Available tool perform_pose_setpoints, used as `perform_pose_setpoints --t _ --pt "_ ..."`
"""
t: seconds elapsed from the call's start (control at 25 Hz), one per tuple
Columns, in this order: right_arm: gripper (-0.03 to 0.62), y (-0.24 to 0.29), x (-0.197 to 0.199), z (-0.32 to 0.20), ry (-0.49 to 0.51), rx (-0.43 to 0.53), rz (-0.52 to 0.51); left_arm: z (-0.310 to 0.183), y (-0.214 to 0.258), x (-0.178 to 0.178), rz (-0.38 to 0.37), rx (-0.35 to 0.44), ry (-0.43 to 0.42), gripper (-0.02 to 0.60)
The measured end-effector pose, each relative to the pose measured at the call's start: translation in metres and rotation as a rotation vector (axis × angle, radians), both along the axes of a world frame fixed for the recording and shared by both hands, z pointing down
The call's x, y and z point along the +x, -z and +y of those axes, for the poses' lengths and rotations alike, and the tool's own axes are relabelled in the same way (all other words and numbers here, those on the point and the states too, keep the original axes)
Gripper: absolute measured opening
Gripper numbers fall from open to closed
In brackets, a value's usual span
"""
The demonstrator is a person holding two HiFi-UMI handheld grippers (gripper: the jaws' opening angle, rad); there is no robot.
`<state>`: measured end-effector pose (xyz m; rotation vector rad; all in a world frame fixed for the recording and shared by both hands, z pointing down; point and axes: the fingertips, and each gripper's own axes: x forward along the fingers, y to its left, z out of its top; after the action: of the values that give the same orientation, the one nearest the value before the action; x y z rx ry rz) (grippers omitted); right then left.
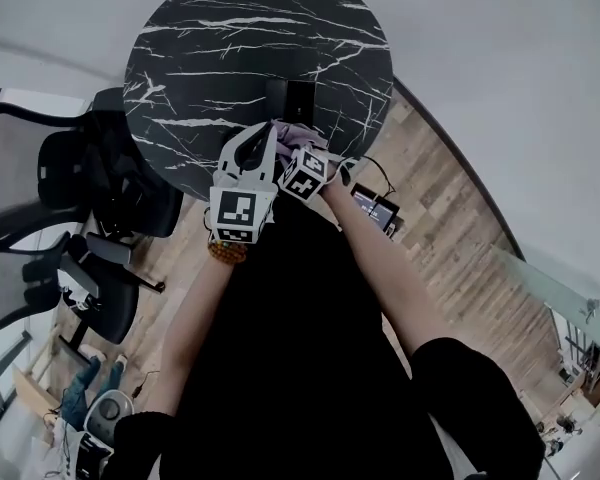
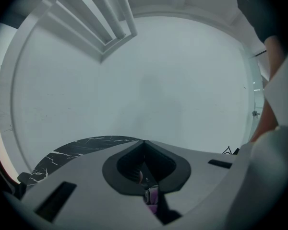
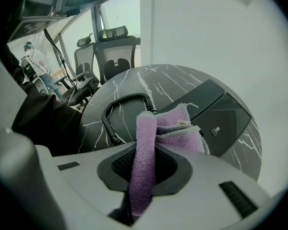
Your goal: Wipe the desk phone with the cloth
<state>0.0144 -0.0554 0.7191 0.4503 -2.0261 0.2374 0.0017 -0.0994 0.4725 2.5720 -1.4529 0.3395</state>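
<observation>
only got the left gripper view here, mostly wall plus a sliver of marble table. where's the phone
Observer: The desk phone sits on the black marble table; the right gripper view shows it just beyond that gripper's tongs.
Operator: ok is the cloth ready in the other hand
Observer: Yes. The right gripper has its tongs shut on the purple cloth, with a strip of it running down between them.
Operator: anything lying near it i should know about
Observer: A coiled cord lies on the table, to the left of the cloth in the right gripper view.
</observation>
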Motion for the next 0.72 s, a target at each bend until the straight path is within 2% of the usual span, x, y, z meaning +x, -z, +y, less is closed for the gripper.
perform_pose_setpoints --t 0.72 --pt "0.058 -0.0019 0.0043 0.0078 0.0 0.0 0.029 -0.0039 0.0 -0.0054 0.001 -0.005 0.003 0.014"
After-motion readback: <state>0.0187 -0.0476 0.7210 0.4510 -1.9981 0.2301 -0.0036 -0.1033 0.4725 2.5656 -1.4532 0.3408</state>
